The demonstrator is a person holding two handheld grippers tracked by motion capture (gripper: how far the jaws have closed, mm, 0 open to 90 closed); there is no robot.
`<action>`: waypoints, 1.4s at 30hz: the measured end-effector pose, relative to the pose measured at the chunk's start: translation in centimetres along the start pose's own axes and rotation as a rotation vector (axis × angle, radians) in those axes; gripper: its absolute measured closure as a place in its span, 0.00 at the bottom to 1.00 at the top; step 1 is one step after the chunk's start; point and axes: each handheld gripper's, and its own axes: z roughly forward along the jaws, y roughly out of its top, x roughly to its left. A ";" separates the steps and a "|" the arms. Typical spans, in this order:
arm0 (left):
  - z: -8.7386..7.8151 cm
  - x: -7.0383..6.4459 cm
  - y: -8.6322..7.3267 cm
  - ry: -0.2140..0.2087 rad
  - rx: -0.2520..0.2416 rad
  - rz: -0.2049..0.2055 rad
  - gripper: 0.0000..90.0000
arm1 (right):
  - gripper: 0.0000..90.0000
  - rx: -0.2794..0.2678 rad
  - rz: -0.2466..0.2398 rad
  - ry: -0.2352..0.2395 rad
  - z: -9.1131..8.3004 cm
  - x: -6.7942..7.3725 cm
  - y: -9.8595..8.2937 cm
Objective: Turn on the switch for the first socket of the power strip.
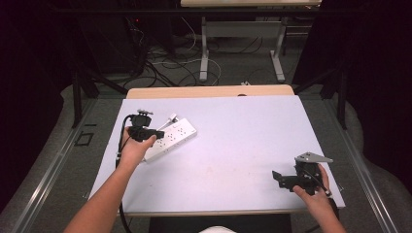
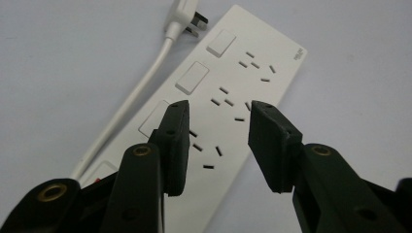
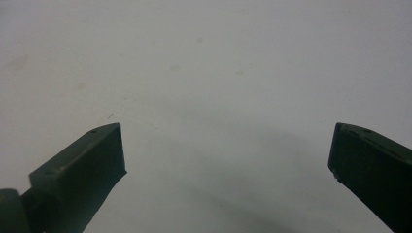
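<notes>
Left tongs (image 2: 218, 145) spread, hovering over white power strip (image 2: 233, 97) at table's left side; nothing pinched. Strip's cord and plug (image 2: 187, 22) lie beside it. Likely next: lower squarely, jaws straddling strip's narrow width, clear of cord. Right tongs (image 3: 226, 155) spread wide, idle over bare table (image 1: 243, 136) at right front. Pale matte surface, faint stains. Dark room, floor cables beyond.
</notes>
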 end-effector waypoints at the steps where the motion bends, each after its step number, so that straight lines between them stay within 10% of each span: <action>1: 0.0 -0.2 -0.1 -0.011 0.002 -0.003 0.66 | 0.00 0.000 0.000 -0.001 0.0 0.0 0.0; 21: -1.8 -2.4 -2.4 -0.067 -0.023 0.114 0.53 | 0.00 -0.002 -0.003 -0.001 0.0 0.0 0.0; 42: -3.6 -2.9 -5.3 -0.102 -0.166 0.168 0.41 | 0.00 -0.006 -0.006 -0.004 -0.1 0.1 0.0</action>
